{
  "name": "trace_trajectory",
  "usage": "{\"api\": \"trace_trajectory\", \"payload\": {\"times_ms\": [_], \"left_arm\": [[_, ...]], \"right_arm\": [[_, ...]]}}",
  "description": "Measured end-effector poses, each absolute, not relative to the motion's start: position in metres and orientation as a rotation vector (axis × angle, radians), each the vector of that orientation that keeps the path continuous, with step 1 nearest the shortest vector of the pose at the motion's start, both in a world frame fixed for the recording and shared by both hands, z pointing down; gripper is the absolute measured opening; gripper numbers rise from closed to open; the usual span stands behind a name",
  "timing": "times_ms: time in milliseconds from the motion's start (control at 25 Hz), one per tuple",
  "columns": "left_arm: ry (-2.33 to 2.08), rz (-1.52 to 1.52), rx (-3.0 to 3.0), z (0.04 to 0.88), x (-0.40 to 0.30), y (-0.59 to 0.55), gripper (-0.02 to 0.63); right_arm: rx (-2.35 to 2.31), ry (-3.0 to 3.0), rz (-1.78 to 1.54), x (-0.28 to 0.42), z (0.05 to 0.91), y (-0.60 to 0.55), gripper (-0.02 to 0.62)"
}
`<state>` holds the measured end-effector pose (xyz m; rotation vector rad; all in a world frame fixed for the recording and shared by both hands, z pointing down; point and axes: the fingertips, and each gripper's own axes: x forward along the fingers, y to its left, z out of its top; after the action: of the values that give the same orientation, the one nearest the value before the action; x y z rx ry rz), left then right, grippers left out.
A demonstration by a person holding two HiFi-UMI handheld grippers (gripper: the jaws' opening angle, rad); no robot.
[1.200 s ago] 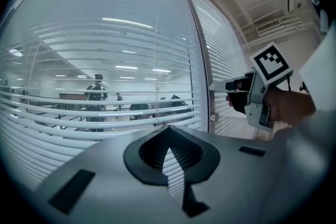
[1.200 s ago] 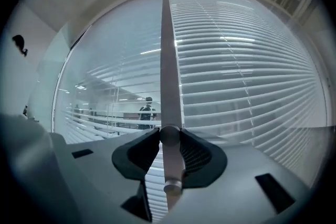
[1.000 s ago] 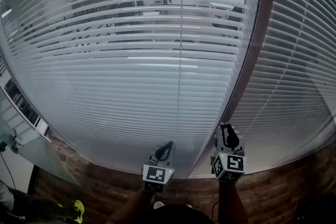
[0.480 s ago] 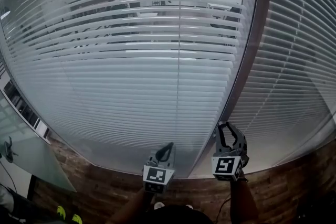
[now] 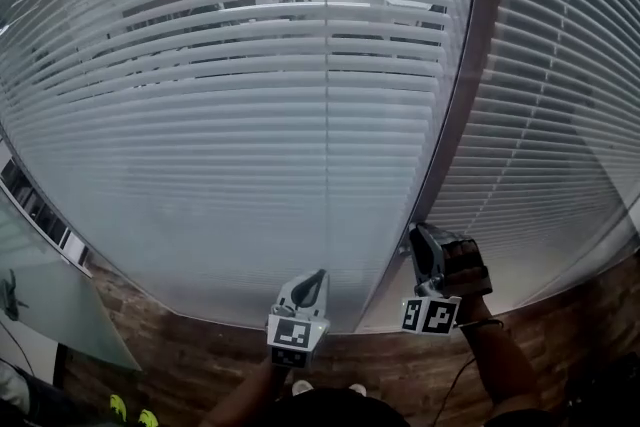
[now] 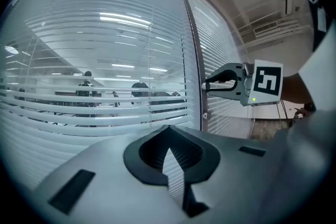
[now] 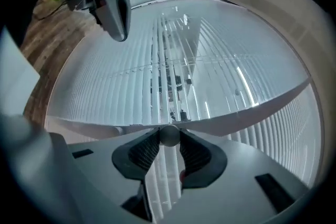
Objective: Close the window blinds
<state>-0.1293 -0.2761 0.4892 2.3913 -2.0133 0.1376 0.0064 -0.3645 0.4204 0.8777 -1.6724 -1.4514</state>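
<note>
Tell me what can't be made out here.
Head view: what the right gripper grips hides behind its body; its own view shows a round pale piece between the jaws.
Head view: the blinds run off the upper edge, top unseen.
Left gripper view: figures behind the blinds are small and barred by them.

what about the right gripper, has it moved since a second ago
Yes: the right gripper, shut on the tilt wand, rolled over in place, still beside the dark window post.
</note>
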Motion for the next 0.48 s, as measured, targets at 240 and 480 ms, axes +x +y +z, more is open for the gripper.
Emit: {"api": "trace_trajectory", "payload": {"times_ms": [240,480], "left_arm": [[-2.003,0.145,2.379,0.4896,-0.1281,-0.2765,0.000],[-1.997,0.145,2.378,0.4879,-0.1241,-0.2767,0.000]], "right_arm": [[0.828,-1.620,-1.484,0.0079,0.4218,-0.3645,0.126],[0.856,-1.530,-1.573,0.0068,0.4220,-0.3655,0.127]]}}
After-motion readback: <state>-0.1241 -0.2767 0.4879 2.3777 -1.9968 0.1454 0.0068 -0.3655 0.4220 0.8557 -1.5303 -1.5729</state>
